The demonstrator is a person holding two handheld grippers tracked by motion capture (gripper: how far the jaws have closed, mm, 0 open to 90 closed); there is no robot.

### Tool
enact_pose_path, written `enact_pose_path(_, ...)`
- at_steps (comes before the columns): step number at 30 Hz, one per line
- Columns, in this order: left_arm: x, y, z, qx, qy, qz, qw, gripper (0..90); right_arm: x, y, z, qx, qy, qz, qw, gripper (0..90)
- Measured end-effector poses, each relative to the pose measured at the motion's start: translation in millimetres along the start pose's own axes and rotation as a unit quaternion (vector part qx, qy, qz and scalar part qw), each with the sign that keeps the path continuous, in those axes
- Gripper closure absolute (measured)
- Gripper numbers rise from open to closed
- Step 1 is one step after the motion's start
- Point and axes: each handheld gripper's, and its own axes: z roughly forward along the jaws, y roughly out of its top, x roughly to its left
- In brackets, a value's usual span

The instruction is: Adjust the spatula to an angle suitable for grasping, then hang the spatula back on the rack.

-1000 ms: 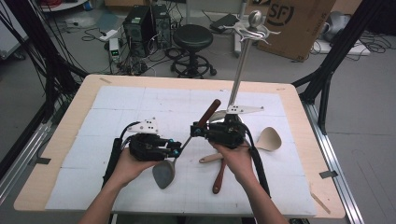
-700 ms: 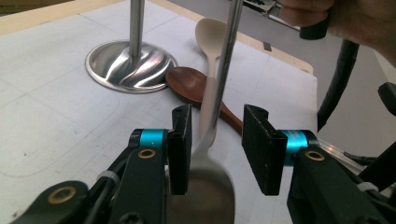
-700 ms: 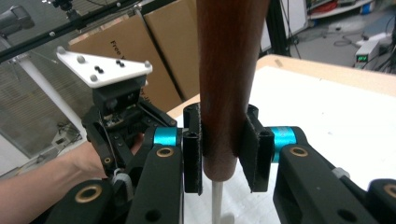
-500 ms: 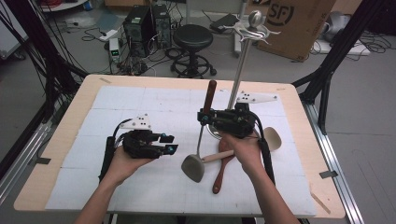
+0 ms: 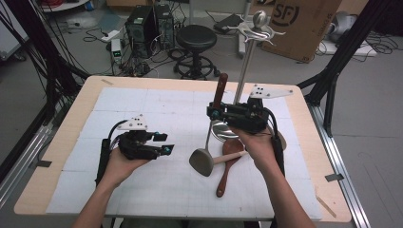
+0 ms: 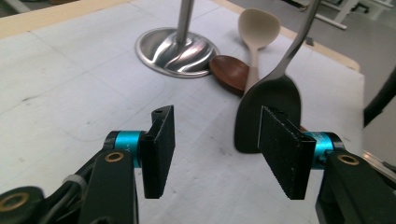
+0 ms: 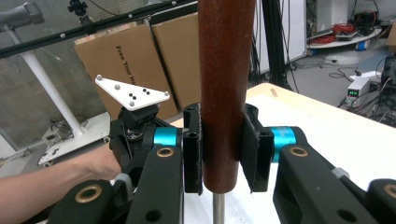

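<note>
R gripper (image 5: 215, 113) clamps spatula (image 5: 202, 161) by its wooden handle, lifted off table; L gripper (image 5: 164, 145) jaws just opened, empty. Left: hang it on rack (image 5: 256, 28); 2 spoons wait

My left gripper (image 5: 164, 144), lower left of the high view: black body, teal collars, brass screws, flat black pads (image 6: 159, 140), white dotted plate, black cable. My right gripper (image 5: 212, 112), centre: the same build. Forearms bare, unsleeved.
</note>
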Motion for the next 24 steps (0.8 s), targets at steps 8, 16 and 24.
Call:
enact_pose_path(8,14.4,-11.3,-7.8,0.007,0.037,-0.013,0.9992,39.6,-3.5,8.1,-2.8,0.002,-0.003,-0.015,0.9999,73.0)
enact_pose_path(16,18.2,-14.5,-10.0,0.012,0.055,-0.016,0.9983,33.8,-4.3,19.4,-5.1,0.003,-0.005,-0.03,0.9995,73.0)
enact_pose_path(24,19.9,-16.0,-10.2,0.014,0.06,-0.016,0.998,30.7,-4.8,27.4,-8.8,0.001,-0.007,-0.041,0.9991,73.0)
